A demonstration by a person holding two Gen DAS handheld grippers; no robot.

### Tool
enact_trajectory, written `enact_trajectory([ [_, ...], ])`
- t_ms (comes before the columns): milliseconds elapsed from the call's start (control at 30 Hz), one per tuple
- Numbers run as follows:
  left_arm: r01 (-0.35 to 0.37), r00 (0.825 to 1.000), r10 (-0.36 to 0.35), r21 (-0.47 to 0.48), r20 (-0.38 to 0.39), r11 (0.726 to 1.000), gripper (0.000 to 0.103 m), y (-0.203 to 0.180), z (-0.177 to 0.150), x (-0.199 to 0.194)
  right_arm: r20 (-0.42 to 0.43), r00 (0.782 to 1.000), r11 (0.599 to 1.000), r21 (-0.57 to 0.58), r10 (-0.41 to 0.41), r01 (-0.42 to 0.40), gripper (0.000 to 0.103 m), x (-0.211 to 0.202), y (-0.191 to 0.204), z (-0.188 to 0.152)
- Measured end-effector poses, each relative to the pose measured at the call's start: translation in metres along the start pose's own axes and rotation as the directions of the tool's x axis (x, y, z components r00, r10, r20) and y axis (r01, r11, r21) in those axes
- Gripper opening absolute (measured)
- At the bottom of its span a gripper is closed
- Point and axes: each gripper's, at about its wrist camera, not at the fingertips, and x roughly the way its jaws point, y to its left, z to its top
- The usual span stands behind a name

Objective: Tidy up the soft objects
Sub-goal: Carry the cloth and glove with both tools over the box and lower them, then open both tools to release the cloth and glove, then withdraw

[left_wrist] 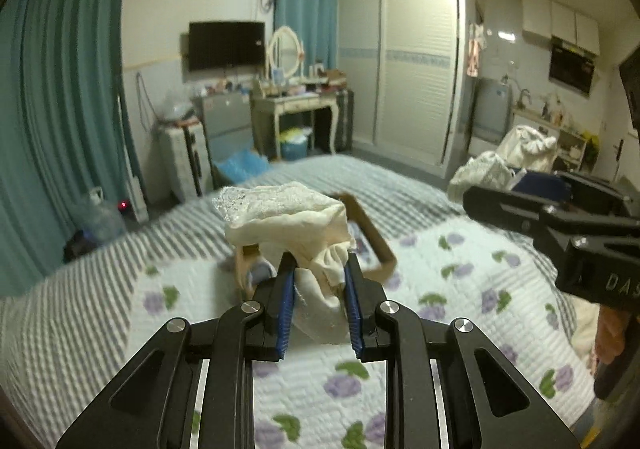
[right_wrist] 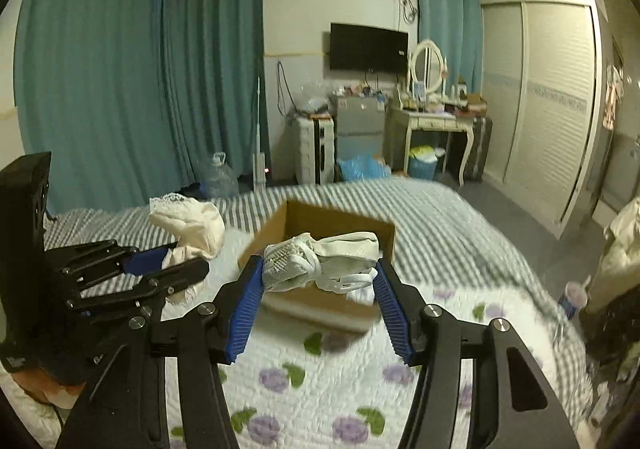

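My left gripper [left_wrist: 318,261] is shut on a cream lace-trimmed garment [left_wrist: 288,217] and holds it above the bed, in front of an open cardboard box [left_wrist: 376,237]. In the right wrist view the same garment [right_wrist: 192,225] hangs from the left gripper [right_wrist: 176,261] to the left of the box [right_wrist: 320,225]. My right gripper [right_wrist: 320,269] is shut on a bundle of white soft items [right_wrist: 320,253], mesh fabric and straps, held over the box's near edge. In the left wrist view only the right gripper's black body shows at the right edge.
The box sits on a bed with a floral quilt [right_wrist: 320,381] and a grey striped cover [right_wrist: 440,217]. More pale clothes [left_wrist: 516,153] lie at the far right. Beyond the bed stand a dressing table [right_wrist: 436,125], a wardrobe [right_wrist: 548,101] and teal curtains [right_wrist: 120,61].
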Motion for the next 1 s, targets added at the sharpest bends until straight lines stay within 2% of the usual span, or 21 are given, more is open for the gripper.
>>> enact_trajectory([
  [233, -0.039, 0.999, 0.038, 0.019, 0.038, 0.999, 0.022, 0.011, 0.038, 0.041, 0.053, 0.999, 1.000, 0.011, 0.012, -0.012, 0.055, 0.037, -0.011, 0.052],
  [333, -0.076, 0.996, 0.073, 0.047, 0.048, 0.996, 0.022, 0.016, 0.046, 0.072, 0.065, 0.998, 0.999, 0.034, 0.018, -0.021, 0.055, 0.068, -0.021, 0.069],
  [433, -0.087, 0.996, 0.086, 0.060, 0.024, 0.994, 0.022, 0.024, 0.044, 0.112, 0.054, 0.998, 0.999, 0.044, 0.016, -0.018, 0.055, 0.104, -0.030, 0.075],
  [567, -0.100, 0.994, 0.102, 0.049, -0.041, 0.994, 0.022, 0.037, 0.029, 0.167, -0.005, 1.000, 0.998, 0.055, 0.016, -0.016, 0.055, 0.168, -0.043, 0.065],
  [667, -0.100, 0.990, 0.104, 0.049, -0.093, 0.994, 0.022, 0.046, 0.014, 0.204, -0.075, 0.997, 0.998, 0.055, 0.015, -0.011, 0.054, 0.219, -0.050, 0.044],
  [833, -0.078, 0.989, 0.086, 0.067, -0.121, 0.995, 0.024, 0.046, 0.003, 0.225, -0.128, 0.991, 0.996, 0.089, 0.029, -0.017, 0.055, 0.267, -0.068, 0.017],
  [867, -0.064, 0.990, 0.072, 0.075, -0.117, 0.995, 0.027, 0.045, 0.001, 0.226, -0.132, 0.991, 0.995, 0.101, 0.032, -0.019, 0.057, 0.274, -0.071, 0.014],
  [900, -0.060, 0.991, 0.070, 0.083, -0.118, 0.995, 0.028, 0.043, 0.001, 0.225, -0.144, 0.989, 0.994, 0.111, 0.036, -0.020, 0.064, 0.280, -0.073, 0.012],
  [933, -0.064, 0.989, 0.076, 0.096, -0.126, 0.993, 0.038, 0.040, 0.000, 0.226, -0.160, 0.985, 0.992, 0.120, 0.056, -0.037, 0.073, 0.286, -0.075, 0.011],
  [967, -0.069, 0.987, 0.083, 0.107, -0.136, 0.992, 0.064, 0.039, 0.000, 0.226, -0.151, 0.988, 0.992, 0.127, 0.040, -0.021, 0.090, 0.287, -0.077, 0.011],
  [1000, -0.080, 0.987, 0.095, 0.115, -0.131, 0.990, 0.078, 0.036, 0.000, 0.223, -0.143, 0.990, 0.991, 0.132, 0.000, 0.019, 0.092, 0.285, -0.081, 0.010],
])
